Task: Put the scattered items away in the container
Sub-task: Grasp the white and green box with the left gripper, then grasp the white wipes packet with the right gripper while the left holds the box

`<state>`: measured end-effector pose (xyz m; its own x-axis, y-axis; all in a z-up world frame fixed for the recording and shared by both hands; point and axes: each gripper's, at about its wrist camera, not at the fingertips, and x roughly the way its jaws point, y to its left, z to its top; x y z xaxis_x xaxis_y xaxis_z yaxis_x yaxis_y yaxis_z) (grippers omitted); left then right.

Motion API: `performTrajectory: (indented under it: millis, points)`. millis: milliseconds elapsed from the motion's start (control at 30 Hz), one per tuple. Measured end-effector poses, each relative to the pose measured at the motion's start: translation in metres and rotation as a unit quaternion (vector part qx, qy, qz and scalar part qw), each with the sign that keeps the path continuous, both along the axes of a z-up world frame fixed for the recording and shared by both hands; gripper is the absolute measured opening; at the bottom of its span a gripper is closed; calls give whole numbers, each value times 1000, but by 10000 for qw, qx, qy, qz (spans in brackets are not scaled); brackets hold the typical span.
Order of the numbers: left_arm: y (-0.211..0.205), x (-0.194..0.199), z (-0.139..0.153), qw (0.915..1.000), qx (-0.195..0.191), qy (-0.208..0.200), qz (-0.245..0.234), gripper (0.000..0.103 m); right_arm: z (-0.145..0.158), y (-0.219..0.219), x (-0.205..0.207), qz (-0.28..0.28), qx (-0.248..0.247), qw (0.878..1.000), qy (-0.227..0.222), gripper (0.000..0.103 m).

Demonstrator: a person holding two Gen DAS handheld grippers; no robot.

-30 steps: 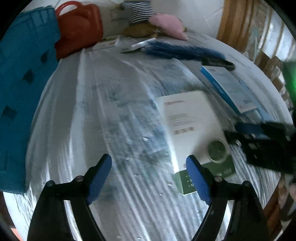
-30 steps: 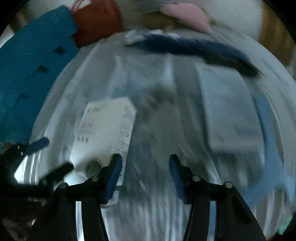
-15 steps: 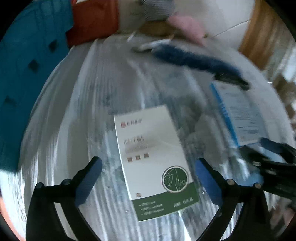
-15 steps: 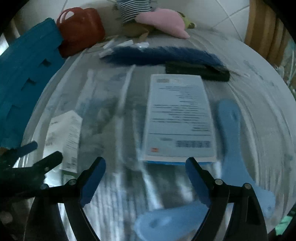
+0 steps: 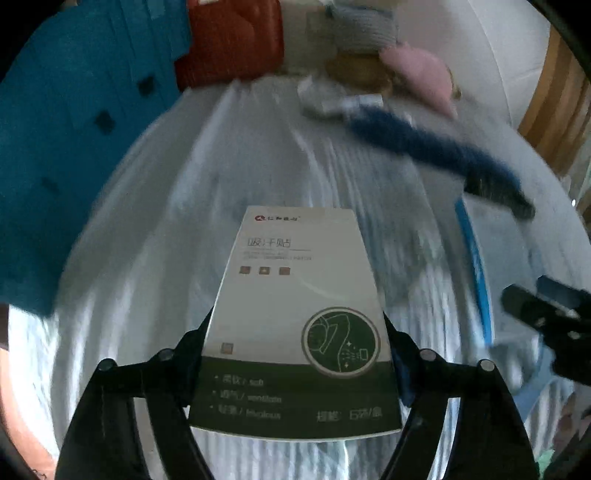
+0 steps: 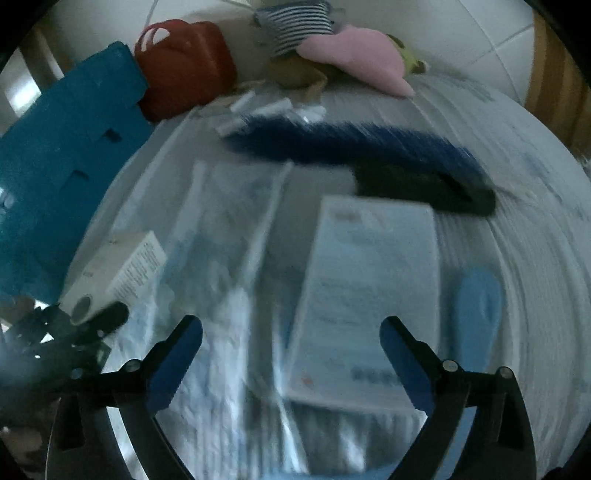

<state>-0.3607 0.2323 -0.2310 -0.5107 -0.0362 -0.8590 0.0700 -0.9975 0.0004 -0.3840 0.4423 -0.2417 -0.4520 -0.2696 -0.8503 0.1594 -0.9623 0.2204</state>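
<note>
A white and green flat carton (image 5: 299, 317) of sweat-absorbing patches sits between the fingers of the left gripper (image 5: 295, 354), lifted a little off the table. The jaws are closing on its two long sides, and the pads appear to touch its edges, so it looks held. It is judged light and thin-walled: stiff enough across its width to take a side pinch, but glossy and easy to dent, so a gentle hold near its middle suits it best.

The right gripper (image 6: 291, 354) is empty, its jaws opening wide above a pale blue printed box (image 6: 365, 291) that lies flat near the middle of the table. This box is judged just as light; its wide face makes a grip across the short sides the likely choice. Just beside it, toward the table's right edge, lies a light blue plastic shoehorn-like piece (image 6: 476, 310).

Toward the far edge lies a dark blue brush (image 6: 354, 147) with a black handle, and some small white tubes (image 6: 273, 109). The teal plastic container (image 6: 70, 166) stands at the table's left edge.

The table (image 6: 229, 369) wears a pale, ridged, shiny cover that is probably slippery. Beyond its far edge are a red bag (image 6: 184, 66), a pink cushion (image 6: 362, 62) and a striped soft toy (image 6: 295, 22) against a white tiled wall. Both views are blurred.
</note>
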Motion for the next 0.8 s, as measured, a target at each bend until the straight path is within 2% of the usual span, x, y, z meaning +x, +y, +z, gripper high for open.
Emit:
performTrajectory:
  millis: [100, 233, 300, 500, 633, 800]
  points:
    - [-21, -21, 12, 9999, -18, 148, 45, 76, 10, -16, -22, 69, 12, 9999, 94, 97]
    - [-47, -53, 0, 9998, 177, -57, 106, 76, 15, -26, -51, 13, 136, 9999, 71, 90]
    - [-55, -63, -8, 9996, 207, -85, 143, 76, 19, -23, -64, -114, 138, 9997, 151, 81]
    - [-61, -85, -10, 9995, 300, -82, 100, 76, 25, -8, -109, -207, 245, 9993, 181, 72]
    - [-63, -99, -9, 9990, 336, -63, 292, 76, 28, -3, -146, 68, 344, 9992, 180, 50]
    - [-60, -115, -16, 9966, 341, -151, 730, 76, 18, -7, -206, 765, 408, 9962, 122, 48]
